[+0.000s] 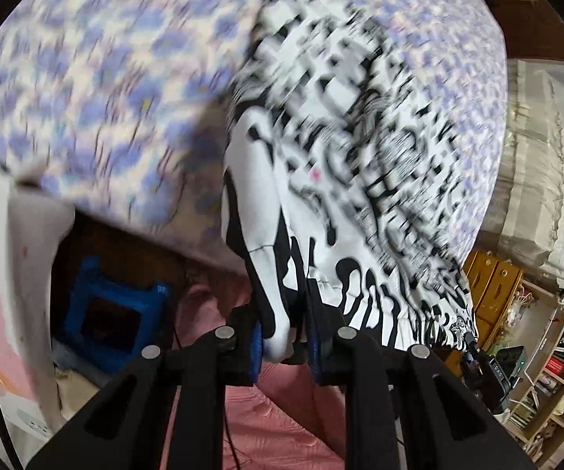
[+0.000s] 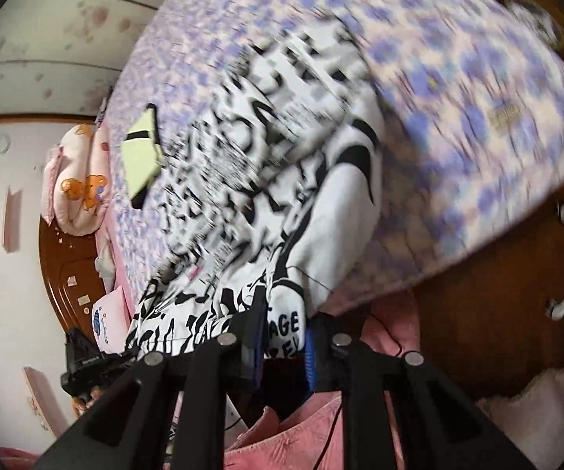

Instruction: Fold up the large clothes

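Bedroom clutter rings both views: a pink quilt (image 1: 282,423) lies at the bottom of each frame, nearest the cameras. Just above it, the left gripper (image 1: 284,342) has its fingers narrowed onto a white-and-black corner of the printed garment (image 1: 360,164); in the right wrist view the right gripper (image 2: 282,346) likewise pinches a lettered edge of it, low in the middle. From both grips the garment runs up the frame's middle across the purple-flowered bed (image 1: 86,78). Farther off, a yellow-green item (image 2: 141,156) lies on the bed at middle left. Blur suggests motion. The step looks like spreading or drawing the hem; next, both grips should carry that edge evenly over for a fold.
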### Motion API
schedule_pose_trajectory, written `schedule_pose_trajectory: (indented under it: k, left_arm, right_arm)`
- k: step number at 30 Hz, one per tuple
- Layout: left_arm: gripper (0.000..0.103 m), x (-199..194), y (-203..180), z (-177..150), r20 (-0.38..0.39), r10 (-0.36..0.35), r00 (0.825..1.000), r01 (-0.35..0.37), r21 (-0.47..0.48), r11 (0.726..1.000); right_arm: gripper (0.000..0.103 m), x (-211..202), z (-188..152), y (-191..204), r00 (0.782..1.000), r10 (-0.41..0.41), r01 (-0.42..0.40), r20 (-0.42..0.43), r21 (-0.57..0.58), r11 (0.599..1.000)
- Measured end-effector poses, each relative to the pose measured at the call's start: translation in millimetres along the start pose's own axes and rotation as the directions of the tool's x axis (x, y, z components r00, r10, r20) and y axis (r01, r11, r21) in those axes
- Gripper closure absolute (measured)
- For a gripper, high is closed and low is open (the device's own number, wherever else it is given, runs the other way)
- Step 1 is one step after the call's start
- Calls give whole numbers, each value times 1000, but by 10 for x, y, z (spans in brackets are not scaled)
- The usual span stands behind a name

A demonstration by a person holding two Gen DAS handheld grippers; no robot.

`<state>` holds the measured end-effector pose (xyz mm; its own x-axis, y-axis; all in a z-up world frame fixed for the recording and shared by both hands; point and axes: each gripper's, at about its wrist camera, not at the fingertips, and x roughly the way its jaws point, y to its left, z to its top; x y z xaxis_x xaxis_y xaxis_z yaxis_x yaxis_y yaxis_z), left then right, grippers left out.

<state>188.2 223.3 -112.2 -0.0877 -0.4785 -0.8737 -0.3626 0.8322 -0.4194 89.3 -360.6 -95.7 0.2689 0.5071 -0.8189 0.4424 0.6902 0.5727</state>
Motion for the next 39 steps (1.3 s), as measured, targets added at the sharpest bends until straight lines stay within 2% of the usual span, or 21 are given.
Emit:
schedule_pose_trajectory:
  k: [3,7,15,21,23,29,35,39]
  left_arm:
    - [88,-231,-275,248,47,15,999,-15,-13,1000]
    - [89,-390,-509,582,75,5,997,-1,-55,998]
    - [89,-356,-943,1462,140,-13,990,30,-122,992]
    - [90,22,-1220,2210,175,8,984,10,-98,995]
    - [90,242,-1326,2503,171,40,984,-29,-68,997]
    - [91,923,-1347,3261,149,38,988,-27,-76,997]
    - [92,1532,-1210,3750,121,70,990,-60,-84,995]
    - [92,1766,-1153,3925,148,91,985,-77,-94,993]
  right_arm:
    - [88,-2,335,285,1000,13,-12,7,-52,999]
    - [88,-19,831,452,998,62,-61,15,-50,997]
    - [89,279,1770,725,996,89,-88,15,-61,994]
    - [89,735,2488,866,997,65,-61,42,-92,994]
    - [89,904,2675,863,997,58,-53,51,-91,994]
    - [89,1615,3224,699,998,27,-22,59,-79,997]
    - [89,2171,3584,500,999,-13,16,51,-51,999]
    - [89,2479,3701,404,997,-53,55,50,-45,997]
